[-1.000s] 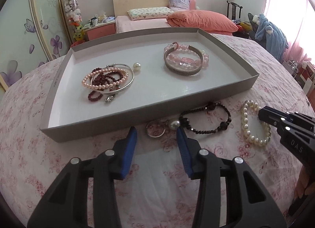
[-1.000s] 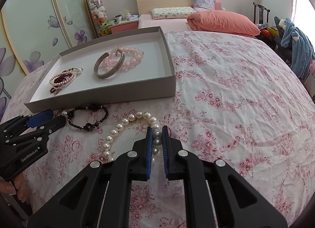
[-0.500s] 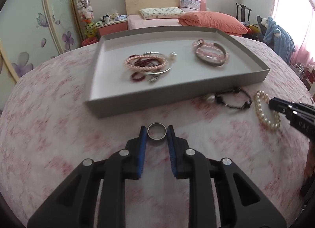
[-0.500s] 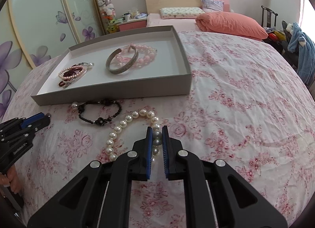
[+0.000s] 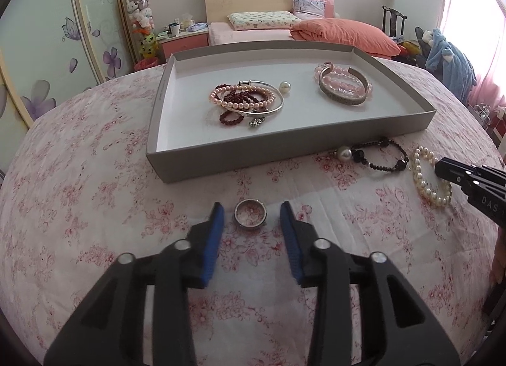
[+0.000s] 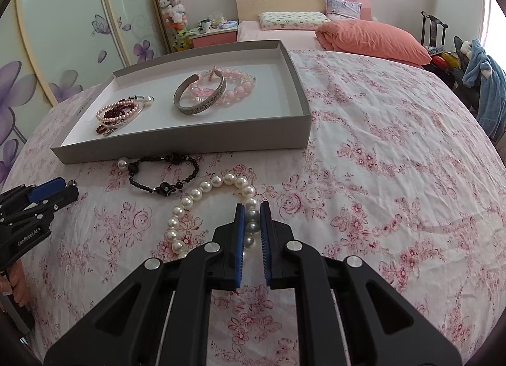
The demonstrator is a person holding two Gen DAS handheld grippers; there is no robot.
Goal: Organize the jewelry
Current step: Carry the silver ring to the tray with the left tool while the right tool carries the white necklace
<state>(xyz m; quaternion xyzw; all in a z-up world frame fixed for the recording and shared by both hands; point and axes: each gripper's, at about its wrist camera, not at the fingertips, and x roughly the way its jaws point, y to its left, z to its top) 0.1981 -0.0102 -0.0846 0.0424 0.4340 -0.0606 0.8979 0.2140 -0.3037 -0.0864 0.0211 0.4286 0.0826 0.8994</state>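
Two hand-held grippers are seen over a floral bedspread (image 5: 79, 195). The left hand-held gripper (image 5: 252, 212) is open, its jaws having just been opening again, and a ring (image 5: 249, 213) lies flat on the cloth between the blue pads (image 5: 215, 233), touched by neither. The right hand-held gripper (image 6: 252, 217) is closed on a pearl strand (image 6: 196, 195), two beads being pinched between its pads while the rest of the strand lies curved on the cloth. A black bracelet (image 6: 164, 173) is seen between the strand and the near wall of a grey tray (image 5: 284, 151), just beside that wall, with a loose pearl (image 6: 122, 163) at its left end. Inside the tray, a heap of pink and dark red bead strings with a thin bangle (image 5: 246, 100) is laid left of centre, and a metal cuff (image 6: 199, 97) over pink beads is laid to the right; bare floor is left along the tray's near and left edges. Open bedspread is left to the right of the tray and in front of both grippers.
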